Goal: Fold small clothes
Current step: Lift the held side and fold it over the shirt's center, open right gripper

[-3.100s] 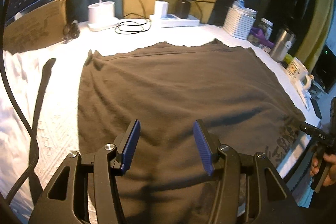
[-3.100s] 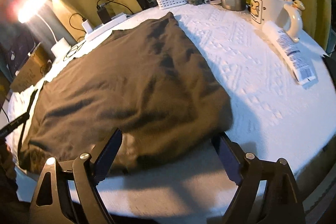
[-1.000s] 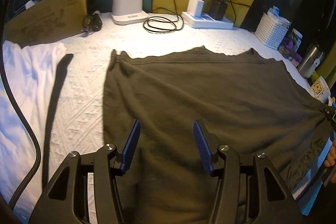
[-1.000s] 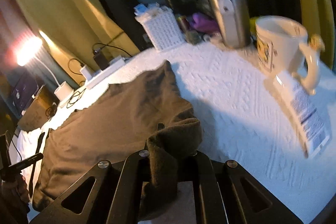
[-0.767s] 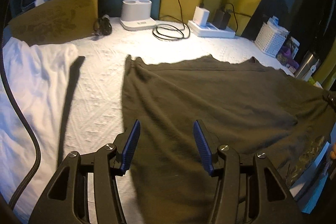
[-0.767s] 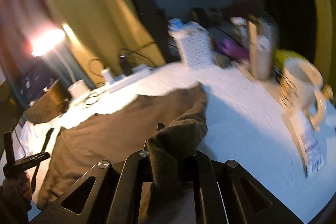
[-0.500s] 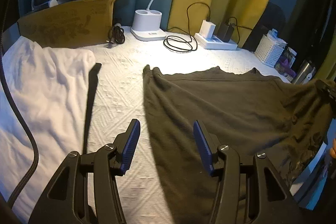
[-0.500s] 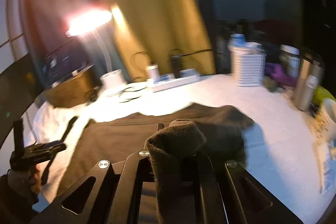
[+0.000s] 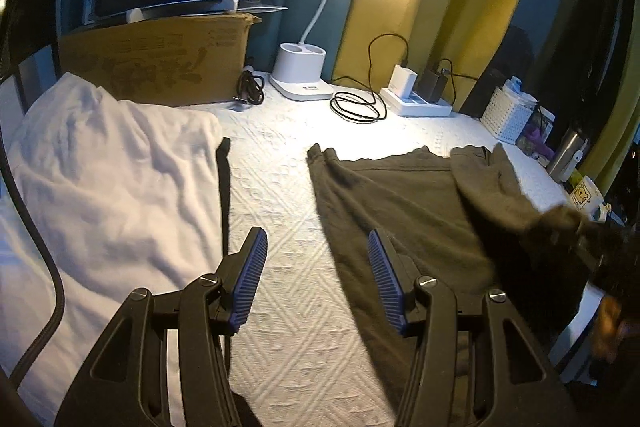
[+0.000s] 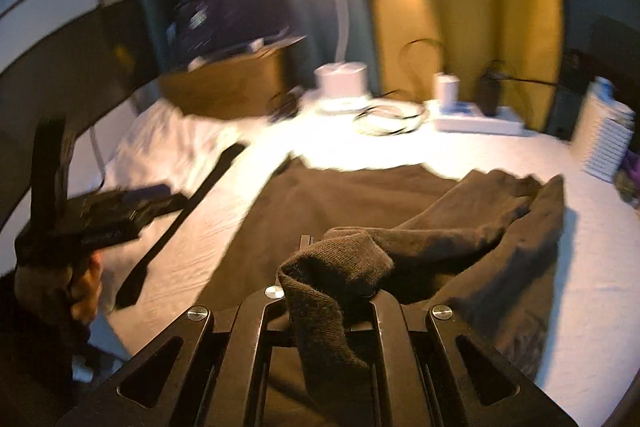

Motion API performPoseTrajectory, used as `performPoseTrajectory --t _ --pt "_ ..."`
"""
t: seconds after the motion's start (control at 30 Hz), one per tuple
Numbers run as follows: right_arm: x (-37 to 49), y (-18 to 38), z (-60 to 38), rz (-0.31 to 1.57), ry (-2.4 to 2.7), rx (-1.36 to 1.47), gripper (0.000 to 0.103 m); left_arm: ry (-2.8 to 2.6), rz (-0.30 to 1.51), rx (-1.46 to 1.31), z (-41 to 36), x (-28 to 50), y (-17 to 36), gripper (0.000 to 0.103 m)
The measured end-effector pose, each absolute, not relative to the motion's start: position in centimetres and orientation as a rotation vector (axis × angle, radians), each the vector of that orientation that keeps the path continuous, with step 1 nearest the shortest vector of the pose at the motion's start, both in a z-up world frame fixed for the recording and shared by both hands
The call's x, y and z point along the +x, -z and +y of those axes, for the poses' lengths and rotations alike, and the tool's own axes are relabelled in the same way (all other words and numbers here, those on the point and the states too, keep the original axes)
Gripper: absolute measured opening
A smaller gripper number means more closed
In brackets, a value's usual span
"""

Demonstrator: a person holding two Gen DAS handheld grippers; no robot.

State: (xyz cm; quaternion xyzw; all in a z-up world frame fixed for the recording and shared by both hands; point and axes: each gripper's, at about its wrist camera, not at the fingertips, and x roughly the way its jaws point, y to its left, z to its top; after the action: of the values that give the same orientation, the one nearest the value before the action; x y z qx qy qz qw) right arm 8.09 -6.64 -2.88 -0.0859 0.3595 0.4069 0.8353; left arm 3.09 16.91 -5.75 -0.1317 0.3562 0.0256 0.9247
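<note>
A dark brown garment (image 9: 404,199) lies on the white textured table cover (image 9: 280,227); it also shows in the right wrist view (image 10: 360,203). My right gripper (image 10: 320,283) is shut on a corner of the garment, lifted and carried leftward over the rest of the cloth, so the right side folds over. It shows blurred at the right edge of the left wrist view (image 9: 580,231). My left gripper (image 9: 316,267) is open and empty above the cover, its right finger over the garment's left edge. It shows blurred in the right wrist view (image 10: 100,215).
A white garment (image 9: 100,187) lies at the left. At the back stand a cardboard box (image 9: 160,63), a lamp base (image 9: 300,75), coiled cables (image 9: 356,107) and a power strip (image 9: 416,103). A white basket (image 9: 508,115), a steel tumbler (image 9: 568,155) and a mug (image 9: 584,195) stand at the right.
My right gripper closed on the garment's right corner, then lifted and swung it left across the cloth. My left gripper stayed open and shifted left off the garment toward its left edge.
</note>
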Motion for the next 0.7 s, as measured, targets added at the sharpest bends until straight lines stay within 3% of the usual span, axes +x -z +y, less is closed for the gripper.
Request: performPoseTrajectory --t 0.4,0.57,0.67,0.7 --pt "2.9 9.6 -0.5 0.903 -0.973 -0.434 0.005 -0.055 0.747 -0.27 17.3 1.9 6.5 0.053" --pt "1.5 10.4 -0.3 0.904 -0.974 -0.494 0.009 -0.045 0.763 -0.256 16.5 2.0 6.5 0.053" --pt "0.8 10.4 -0.5 0.905 -1.002 -0.494 0.023 -0.05 0.765 -0.261 16.4 2.1 6.1 0.053" --pt "0.4 10.4 -0.5 0.906 -1.02 -0.495 0.035 -0.054 0.764 -0.26 16.4 2.1 6.0 0.053"
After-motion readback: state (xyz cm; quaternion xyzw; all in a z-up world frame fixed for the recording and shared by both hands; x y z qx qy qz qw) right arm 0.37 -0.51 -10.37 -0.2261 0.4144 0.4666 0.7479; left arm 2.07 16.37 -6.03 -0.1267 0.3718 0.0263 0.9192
